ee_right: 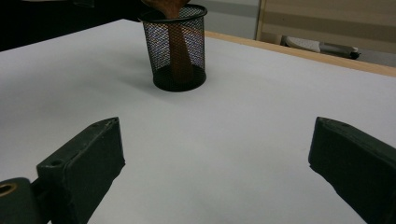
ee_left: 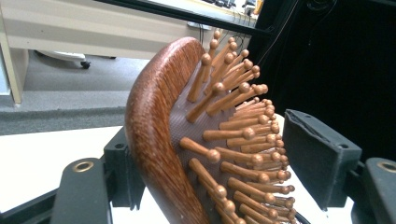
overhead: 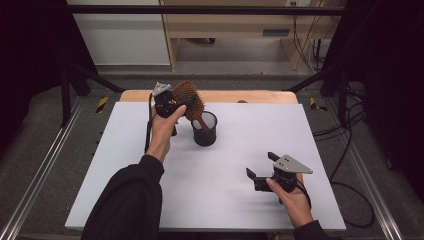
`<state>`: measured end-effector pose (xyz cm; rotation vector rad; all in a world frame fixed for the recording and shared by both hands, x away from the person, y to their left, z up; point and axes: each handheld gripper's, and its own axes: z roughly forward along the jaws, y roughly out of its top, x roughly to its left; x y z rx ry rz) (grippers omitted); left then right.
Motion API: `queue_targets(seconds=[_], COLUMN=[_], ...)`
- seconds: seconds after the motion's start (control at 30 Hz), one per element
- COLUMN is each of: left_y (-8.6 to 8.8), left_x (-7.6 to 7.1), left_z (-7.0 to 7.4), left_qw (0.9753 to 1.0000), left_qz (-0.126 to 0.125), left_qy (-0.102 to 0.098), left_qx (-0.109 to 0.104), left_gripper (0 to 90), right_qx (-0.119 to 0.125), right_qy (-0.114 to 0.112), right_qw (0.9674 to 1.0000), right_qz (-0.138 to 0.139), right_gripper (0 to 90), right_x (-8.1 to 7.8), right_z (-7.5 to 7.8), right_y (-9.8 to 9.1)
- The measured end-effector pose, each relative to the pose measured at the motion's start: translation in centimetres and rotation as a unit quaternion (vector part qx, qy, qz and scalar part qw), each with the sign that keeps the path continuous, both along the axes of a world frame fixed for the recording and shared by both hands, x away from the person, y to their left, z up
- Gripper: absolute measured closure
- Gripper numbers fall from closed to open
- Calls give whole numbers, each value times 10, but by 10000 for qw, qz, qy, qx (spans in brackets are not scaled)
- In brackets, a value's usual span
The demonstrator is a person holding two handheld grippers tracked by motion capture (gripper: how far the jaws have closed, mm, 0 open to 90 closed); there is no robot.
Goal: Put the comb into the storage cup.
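Observation:
A wooden paddle hairbrush (overhead: 189, 97) stands handle-down in a black mesh cup (overhead: 204, 129) at the back middle of the white board, its head leaning left above the rim. My left gripper (overhead: 182, 102) is at the brush head. In the left gripper view the head (ee_left: 154, 130) lies between the jaws, wooden back towards one pad and bristle tips just short of the other pad (ee_left: 317, 158), so the gripper (ee_left: 210, 135) is open. My right gripper (overhead: 259, 163) rests on the board at the front right, open and empty. From it (ee_right: 215, 135) I see the cup (ee_right: 154, 42) with the handle (ee_right: 180, 60) inside.
The white board (overhead: 150, 200) covers a wooden table whose far edge (overhead: 250, 96) shows behind it. Black frame rails run along both sides, and cables lie on the floor at the right. A pale wooden cabinet (overhead: 225, 25) stands beyond the table.

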<state>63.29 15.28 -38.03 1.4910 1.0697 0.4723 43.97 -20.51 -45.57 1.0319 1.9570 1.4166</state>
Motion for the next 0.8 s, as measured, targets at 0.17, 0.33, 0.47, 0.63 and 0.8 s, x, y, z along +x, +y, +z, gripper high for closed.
queue_targets(seconds=[0.17,0.33,0.47,0.63,0.8], left_y=[-1,-1,-1,-1,-3], left_x=[0,0,-1,-1,-2], left_z=[0,0,0,0,0], left_qw=[10000,9999,9998,9998,9998], left_qz=[68,115,170,188,174], left_qy=[48,67,29,-25,-91], left_qx=[33,4,-11,-13,36], left_gripper=[174,129,95,68,48], right_qx=[-3,-2,24,16,14], right_qy=[-2,3,6,10,15], right_qw=[10000,10000,10000,10000,10000], right_qz=[2,3,10,10,25], right_gripper=[38,38,38,38,38], right_x=[0,0,0,0,0], right_z=[0,0,0,0,0], right_y=[0,0,0,0,1])
